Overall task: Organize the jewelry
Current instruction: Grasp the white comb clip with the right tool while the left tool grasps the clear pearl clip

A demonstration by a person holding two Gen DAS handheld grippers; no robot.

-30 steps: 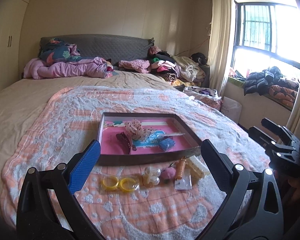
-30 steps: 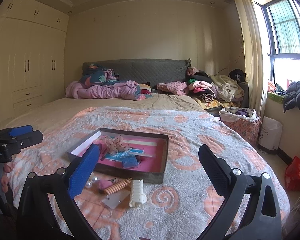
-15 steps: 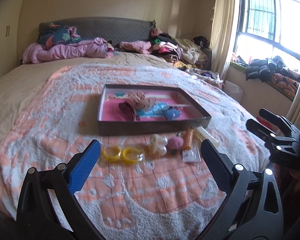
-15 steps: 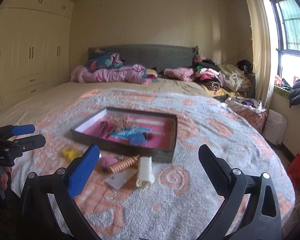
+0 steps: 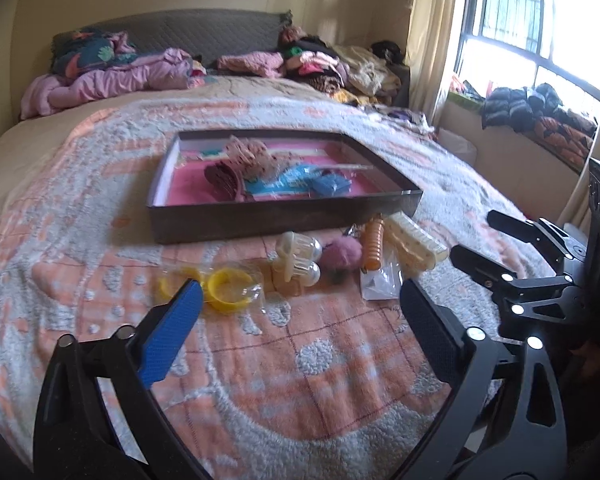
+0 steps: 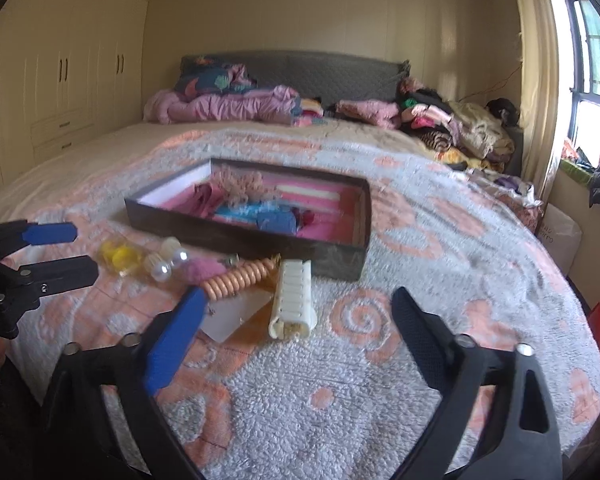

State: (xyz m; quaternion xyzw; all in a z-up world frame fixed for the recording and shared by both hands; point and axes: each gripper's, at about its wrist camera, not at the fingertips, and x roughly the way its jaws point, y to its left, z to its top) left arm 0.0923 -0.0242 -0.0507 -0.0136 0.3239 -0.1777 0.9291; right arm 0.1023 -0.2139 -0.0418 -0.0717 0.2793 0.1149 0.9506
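Note:
A dark tray (image 5: 284,220) with a pink lining lies on the bed and holds several hair accessories; it also shows in the right wrist view (image 6: 236,240). In front of it lie yellow bangles (image 5: 226,290), a clear clip (image 5: 296,258), a pink pom-pom (image 5: 342,256), an orange spiral tie (image 5: 372,246), a cream hair clip (image 5: 416,242) and a small clear bag (image 5: 380,282). My left gripper (image 5: 300,334) is open and empty, just short of the bangles. My right gripper (image 6: 296,330) is open and empty, near the cream clip (image 6: 294,300) and spiral tie (image 6: 240,276).
The items lie on an orange and white blanket (image 5: 320,364) on a wide bed. Piled clothes (image 5: 332,64) and a pink quilt (image 5: 112,80) lie by the headboard. Wardrobes (image 6: 60,68) stand left, a window (image 5: 540,32) right.
Both grippers have moved forward and down toward the loose items in front of the tray. Both stay open and empty.

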